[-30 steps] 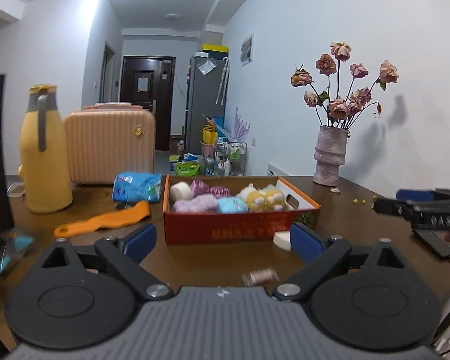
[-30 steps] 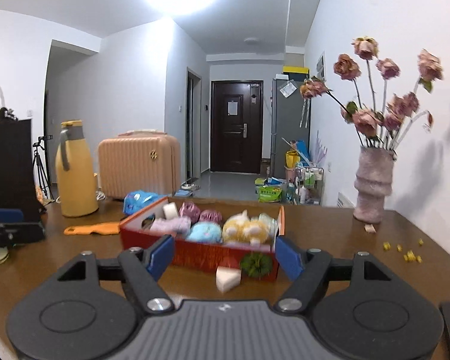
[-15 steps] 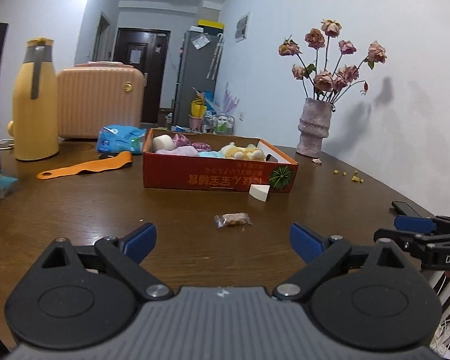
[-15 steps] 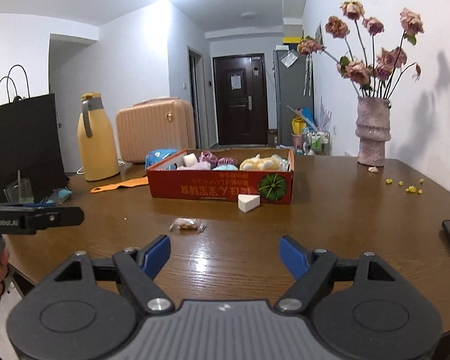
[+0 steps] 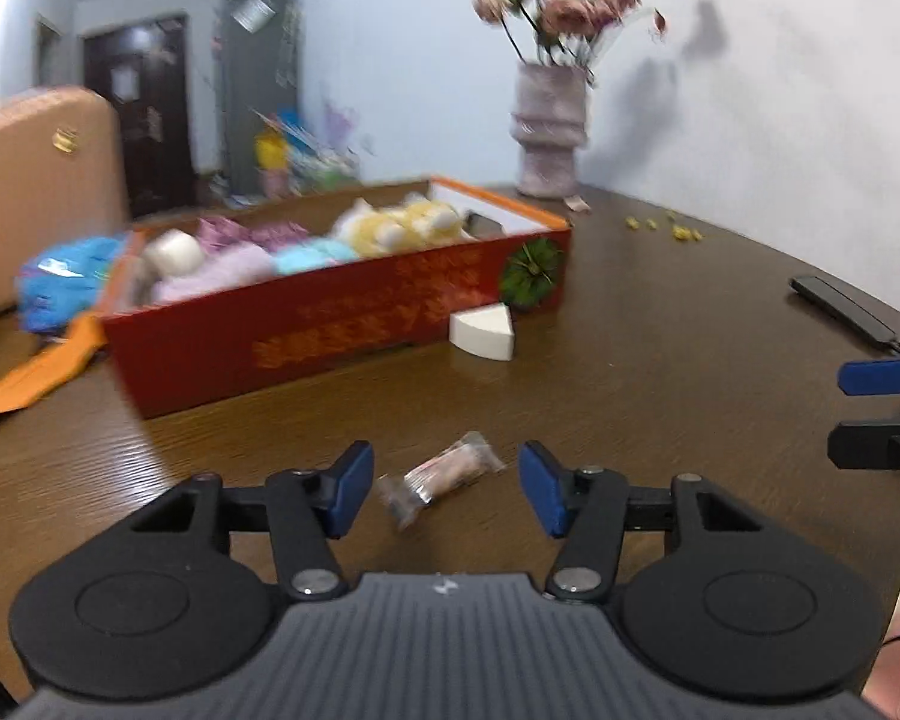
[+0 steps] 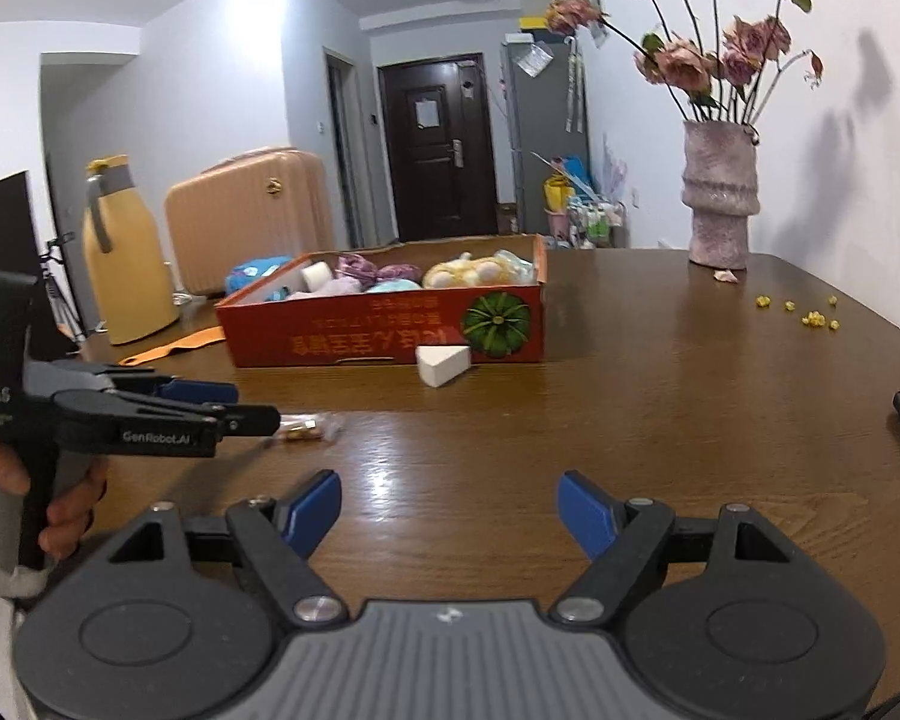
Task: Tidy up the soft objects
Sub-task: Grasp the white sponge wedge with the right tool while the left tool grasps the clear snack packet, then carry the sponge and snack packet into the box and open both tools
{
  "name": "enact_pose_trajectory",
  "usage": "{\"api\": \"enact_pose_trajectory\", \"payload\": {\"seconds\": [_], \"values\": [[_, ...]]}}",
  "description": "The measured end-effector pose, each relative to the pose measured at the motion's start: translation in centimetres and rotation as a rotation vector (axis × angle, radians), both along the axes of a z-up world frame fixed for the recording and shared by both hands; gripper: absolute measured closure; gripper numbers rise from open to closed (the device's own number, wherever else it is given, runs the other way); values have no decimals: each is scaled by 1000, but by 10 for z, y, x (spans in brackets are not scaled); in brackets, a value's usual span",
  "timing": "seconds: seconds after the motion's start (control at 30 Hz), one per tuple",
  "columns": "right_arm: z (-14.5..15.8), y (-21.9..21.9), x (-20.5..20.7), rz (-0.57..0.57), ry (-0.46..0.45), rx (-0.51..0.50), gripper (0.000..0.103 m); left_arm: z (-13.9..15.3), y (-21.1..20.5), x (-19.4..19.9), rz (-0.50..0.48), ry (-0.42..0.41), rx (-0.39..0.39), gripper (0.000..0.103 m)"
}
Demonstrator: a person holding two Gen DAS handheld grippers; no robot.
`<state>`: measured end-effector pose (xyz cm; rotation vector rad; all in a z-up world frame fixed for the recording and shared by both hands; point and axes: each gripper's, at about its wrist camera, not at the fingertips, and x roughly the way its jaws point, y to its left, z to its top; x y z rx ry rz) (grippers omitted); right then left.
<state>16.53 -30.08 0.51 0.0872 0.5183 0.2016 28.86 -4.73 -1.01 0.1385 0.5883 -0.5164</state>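
A red cardboard box (image 5: 330, 324) (image 6: 384, 330) on the brown table holds several soft toys and yarn balls (image 5: 306, 246). A white wedge sponge (image 5: 483, 331) (image 6: 443, 363) lies against its front. A small wrapped candy (image 5: 441, 476) (image 6: 306, 426) lies on the table between the fingers of my open left gripper (image 5: 444, 495), which is low over it. The left gripper also shows in the right wrist view (image 6: 234, 405). My right gripper (image 6: 450, 519) is open and empty, above bare table.
A vase of dried roses (image 6: 720, 192) stands at the back right, with yellow crumbs (image 6: 804, 312) nearby. A yellow thermos (image 6: 123, 264), a pink suitcase (image 6: 252, 216), a blue packet (image 5: 66, 276) and an orange strip (image 5: 36, 372) lie left. A dark flat device (image 5: 846, 312) lies at the right edge.
My left gripper has moved forward and down so the candy now lies between its open fingers. The right gripper has come a little closer to the box.
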Motion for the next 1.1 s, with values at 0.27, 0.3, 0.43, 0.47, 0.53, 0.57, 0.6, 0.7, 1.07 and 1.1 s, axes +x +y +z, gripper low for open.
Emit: {"api": "enact_pose_trajectory", "payload": {"seconds": [0.27, 0.3, 0.43, 0.47, 0.53, 0.57, 0.6, 0.7, 1.07, 1.1], "values": [[-5, 2, 59, -4, 40, 4, 25, -17, -6, 36, -95, 75, 16, 81], [-6, 6, 70, 1, 42, 2, 25, -17, -5, 41, -102, 84, 0, 88], [-10, 24, 124, 20, 40, -11, 26, -18, 2, 52, -69, 93, -59, 89], [-11, 29, 137, 21, 43, -12, 27, -16, 5, 54, -52, 92, -83, 89], [-14, 39, 169, 11, 56, -13, 29, -11, 20, 59, -4, 81, -155, 89], [-17, 44, 182, 11, 64, -21, 34, -8, 29, 61, 21, 73, -188, 89], [-20, 50, 194, 12, 79, -29, 37, -5, 39, 65, 52, 67, -223, 89], [-31, 64, 223, 6, 120, -49, 54, 0, 60, 69, 129, 61, -269, 89], [-31, 57, 197, -24, 105, -22, 75, 11, 66, 46, 172, 11, -252, 89], [-28, 54, 184, -17, 99, -13, 75, 12, 67, 35, 178, 8, -260, 89]]}}
